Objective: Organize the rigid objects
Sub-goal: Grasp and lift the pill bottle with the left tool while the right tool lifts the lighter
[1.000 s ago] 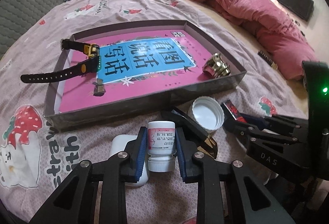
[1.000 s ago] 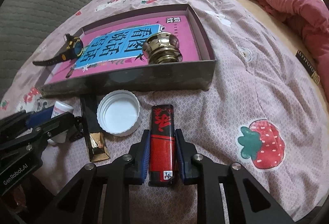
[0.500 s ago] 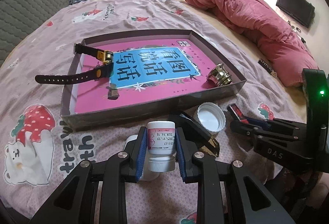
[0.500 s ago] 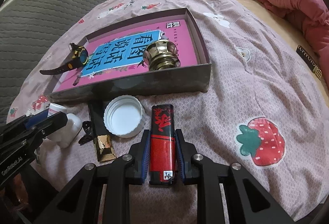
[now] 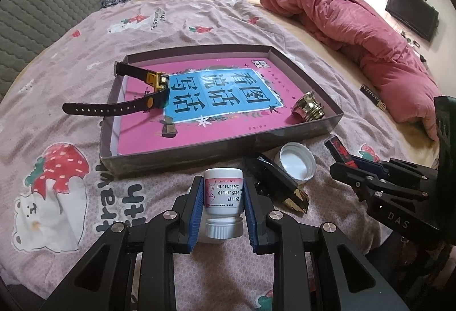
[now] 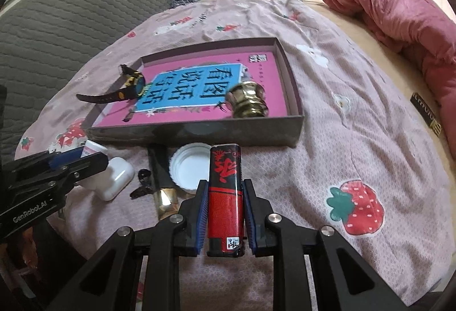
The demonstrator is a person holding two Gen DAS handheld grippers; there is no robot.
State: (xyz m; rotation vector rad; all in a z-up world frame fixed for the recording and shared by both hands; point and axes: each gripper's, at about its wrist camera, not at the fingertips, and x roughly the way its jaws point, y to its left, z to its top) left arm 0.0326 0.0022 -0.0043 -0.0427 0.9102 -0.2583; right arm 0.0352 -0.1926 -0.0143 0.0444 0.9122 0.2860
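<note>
My left gripper (image 5: 223, 207) is shut on a small white pill bottle (image 5: 223, 199), held off the bedspread in front of the shallow grey box (image 5: 182, 152). In the right wrist view my right gripper (image 6: 225, 218) is shut on a red and black lighter (image 6: 225, 191), lifted just before the same box (image 6: 239, 132). Inside the box lie a black and yellow wristwatch (image 5: 148, 95) hanging over the left wall and a brass knob (image 5: 309, 111) at the right corner. A white bottle cap (image 5: 296, 165), a black and gold bar (image 5: 280, 188) and a white earbud case (image 6: 115, 178) rest on the bedspread.
A pink printed sheet (image 5: 216, 100) lines the box floor. A crumpled red duvet (image 5: 356, 34) lies along the right of the bed, with a small dark box (image 6: 426, 113) near it. A grey quilted headboard (image 6: 71, 17) stands at the left. A black clip (image 6: 142, 182) lies by the bar.
Both grippers have risen a little with their objects, so the bed and box look farther off. The earbud case under the left gripper is now mostly hidden behind the bottle.
</note>
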